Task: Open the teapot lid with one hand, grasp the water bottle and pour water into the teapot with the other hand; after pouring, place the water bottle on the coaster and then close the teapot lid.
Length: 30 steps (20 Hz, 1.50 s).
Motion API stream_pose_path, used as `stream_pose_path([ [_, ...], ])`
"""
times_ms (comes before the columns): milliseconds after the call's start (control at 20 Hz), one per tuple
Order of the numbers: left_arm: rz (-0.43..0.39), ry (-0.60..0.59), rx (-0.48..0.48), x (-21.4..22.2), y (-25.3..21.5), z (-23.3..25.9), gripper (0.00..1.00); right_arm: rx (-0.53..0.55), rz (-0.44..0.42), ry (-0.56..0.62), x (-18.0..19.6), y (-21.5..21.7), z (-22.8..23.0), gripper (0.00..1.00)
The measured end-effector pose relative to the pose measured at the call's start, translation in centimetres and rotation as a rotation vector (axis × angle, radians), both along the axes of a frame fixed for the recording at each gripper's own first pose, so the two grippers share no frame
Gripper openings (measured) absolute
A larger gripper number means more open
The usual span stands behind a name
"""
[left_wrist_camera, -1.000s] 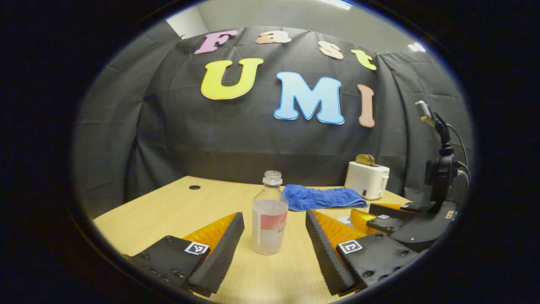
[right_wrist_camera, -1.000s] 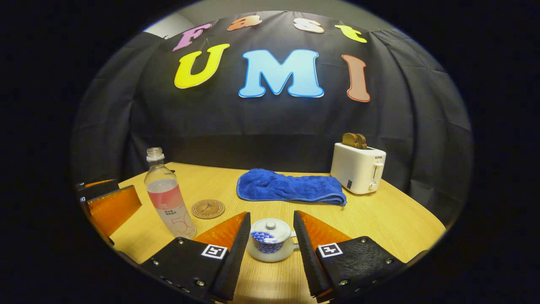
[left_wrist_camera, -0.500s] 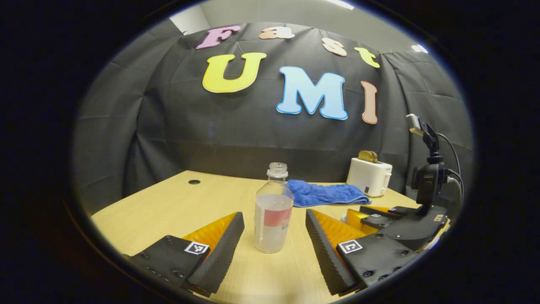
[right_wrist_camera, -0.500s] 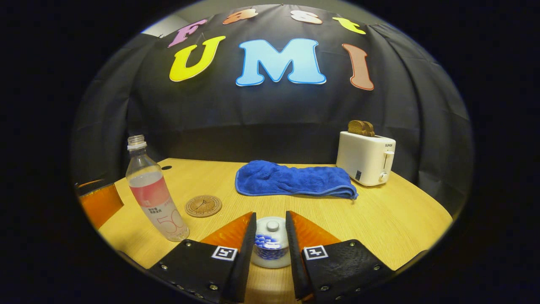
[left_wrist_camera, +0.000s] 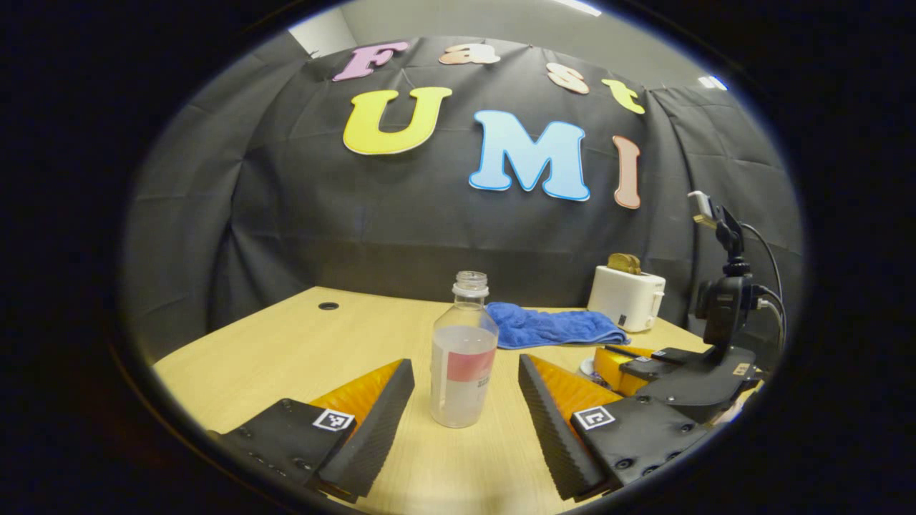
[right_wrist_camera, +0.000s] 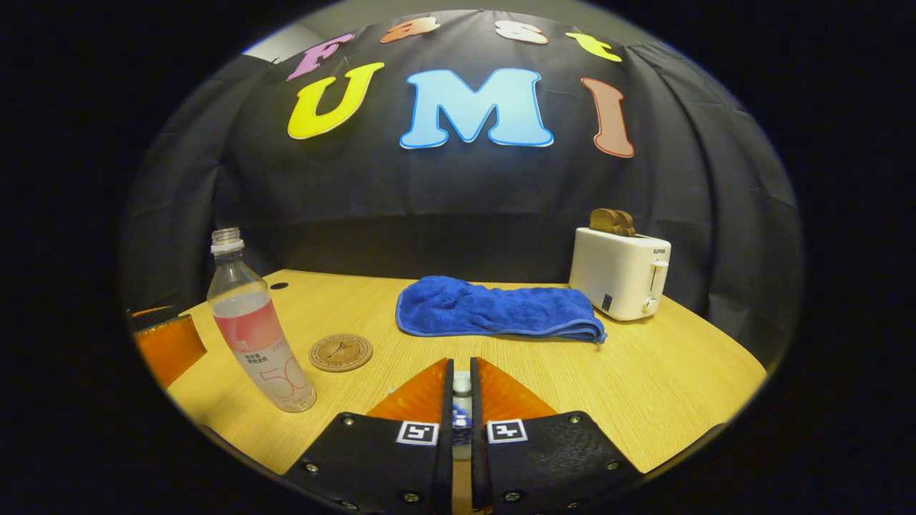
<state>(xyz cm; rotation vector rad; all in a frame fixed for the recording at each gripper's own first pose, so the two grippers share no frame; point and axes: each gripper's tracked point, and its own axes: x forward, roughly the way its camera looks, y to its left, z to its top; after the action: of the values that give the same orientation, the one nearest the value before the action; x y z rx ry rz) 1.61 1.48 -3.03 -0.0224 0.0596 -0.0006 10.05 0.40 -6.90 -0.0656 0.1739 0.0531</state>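
A clear water bottle [left_wrist_camera: 464, 357] with a pink label and no cap stands upright on the table, partly filled. My left gripper [left_wrist_camera: 465, 366] is open, with a finger on either side of the bottle and a gap on both sides. In the right gripper view the bottle [right_wrist_camera: 256, 336] stands at the left, and the round wooden coaster [right_wrist_camera: 340, 352] lies just right of it. My right gripper [right_wrist_camera: 461, 363] is shut on the knob of the teapot lid [right_wrist_camera: 462, 386]. Its fingers hide nearly all of the white and blue teapot [right_wrist_camera: 461, 418].
A folded blue towel [right_wrist_camera: 494, 311] lies mid-table, and a white toaster [right_wrist_camera: 621, 282] with bread stands at the back right. The right gripper and its camera mount [left_wrist_camera: 680, 375] are close on the right of the left gripper view. The table [left_wrist_camera: 286, 350] has a cable hole [left_wrist_camera: 328, 306] far left.
My right gripper moved forward and closed from wide open onto the teapot lid's knob. My left gripper stayed open around the bottle, shifting only slightly.
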Motion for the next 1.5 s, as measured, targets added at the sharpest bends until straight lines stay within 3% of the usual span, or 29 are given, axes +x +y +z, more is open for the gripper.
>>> stream_pose_path([
  [550,-0.005,0.031,0.007,1.9,-0.1,-1.9,1.00,0.059,0.008,-0.059,-0.7,-0.2,1.8,0.11],
  [900,0.001,0.042,0.027,3.5,0.1,-2.7,1.00,0.037,-0.065,-0.155,-0.9,-3.2,4.5,0.10],
  [1500,0.034,0.062,0.140,7.2,0.1,-4.4,1.00,0.069,-0.204,-0.160,-2.4,-10.6,3.4,0.10],
])
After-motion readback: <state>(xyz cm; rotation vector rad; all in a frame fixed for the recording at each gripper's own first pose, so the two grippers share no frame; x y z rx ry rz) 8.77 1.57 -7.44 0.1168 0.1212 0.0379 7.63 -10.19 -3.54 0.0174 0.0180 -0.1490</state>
